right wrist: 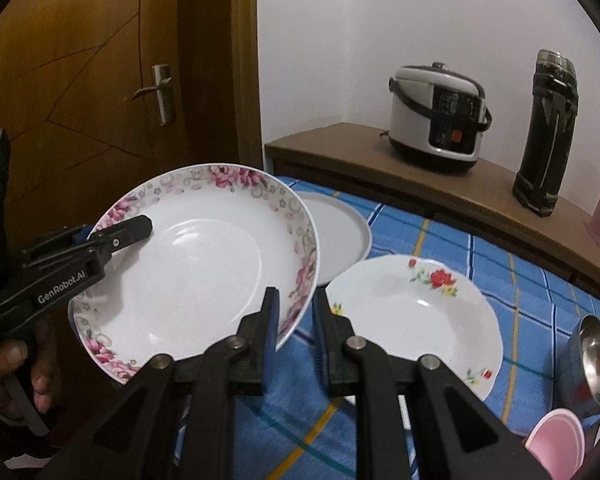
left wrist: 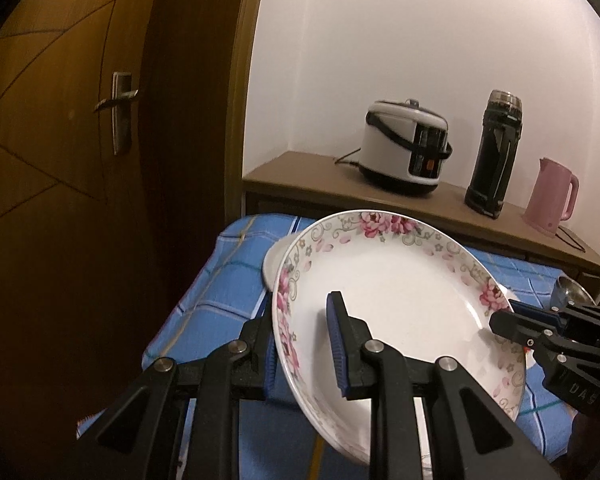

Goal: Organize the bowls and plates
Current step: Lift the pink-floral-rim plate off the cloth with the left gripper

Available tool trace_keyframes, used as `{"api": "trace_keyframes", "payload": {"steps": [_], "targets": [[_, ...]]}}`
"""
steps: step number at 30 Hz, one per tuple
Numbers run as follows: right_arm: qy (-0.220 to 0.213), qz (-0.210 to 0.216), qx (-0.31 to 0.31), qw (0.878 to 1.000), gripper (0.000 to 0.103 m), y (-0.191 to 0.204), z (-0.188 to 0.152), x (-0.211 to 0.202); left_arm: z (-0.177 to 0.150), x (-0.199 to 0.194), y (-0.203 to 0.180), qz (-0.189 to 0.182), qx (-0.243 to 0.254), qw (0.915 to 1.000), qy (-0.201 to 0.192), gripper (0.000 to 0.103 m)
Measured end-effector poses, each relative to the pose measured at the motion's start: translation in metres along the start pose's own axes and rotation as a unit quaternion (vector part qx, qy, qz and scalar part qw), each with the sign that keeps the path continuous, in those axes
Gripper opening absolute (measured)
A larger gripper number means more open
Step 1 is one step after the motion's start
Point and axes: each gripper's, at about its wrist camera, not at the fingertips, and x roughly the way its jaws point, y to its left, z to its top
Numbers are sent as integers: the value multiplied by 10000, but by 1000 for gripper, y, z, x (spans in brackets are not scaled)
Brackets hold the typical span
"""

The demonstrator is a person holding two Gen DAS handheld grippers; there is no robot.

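Observation:
A white plate with a pink flower rim point(left wrist: 400, 300) is held in the air, tilted, above the blue checked tablecloth point(left wrist: 220, 280). My left gripper point(left wrist: 300, 340) is shut on its left rim. My right gripper point(right wrist: 296, 320) is shut on its right rim; it shows in the left wrist view point(left wrist: 512, 320). The plate also shows in the right wrist view point(right wrist: 200, 264), with the left gripper point(right wrist: 136, 228) on its far rim. On the cloth lie a plain grey-white plate point(right wrist: 340, 236) and a white plate with red flowers point(right wrist: 412, 316).
A steel bowl point(right wrist: 596, 360) and a pink bowl point(right wrist: 556, 444) sit at the table's right. Behind, a wooden sideboard point(right wrist: 340, 140) holds a rice cooker point(right wrist: 436, 120), a black flask point(right wrist: 548, 132) and a pink kettle point(left wrist: 552, 200). A wooden door point(left wrist: 80, 140) stands to the left.

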Motion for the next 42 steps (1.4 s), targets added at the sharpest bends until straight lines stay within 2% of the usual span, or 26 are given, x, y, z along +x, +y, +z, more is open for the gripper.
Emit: {"api": "trace_keyframes", "payload": {"steps": [17, 25, 32, 42], "targets": [[-495, -245, -7, 9985, 16, -14, 49, -7, 42, 2, -11, -23, 155, 9987, -477, 25], [-593, -353, 65, 9976, 16, -20, 70, 2, 64, 8, -13, 8, 239, 9972, -711, 25], [-567, -442, 179, 9972, 16, -25, 87, 16, 77, 22, -10, -1, 230, 9967, -778, 25], [-420, -514, 311, 9973, 16, -32, 95, 41, 84, 46, -6, 22, 144, 9963, -846, 25]]}}
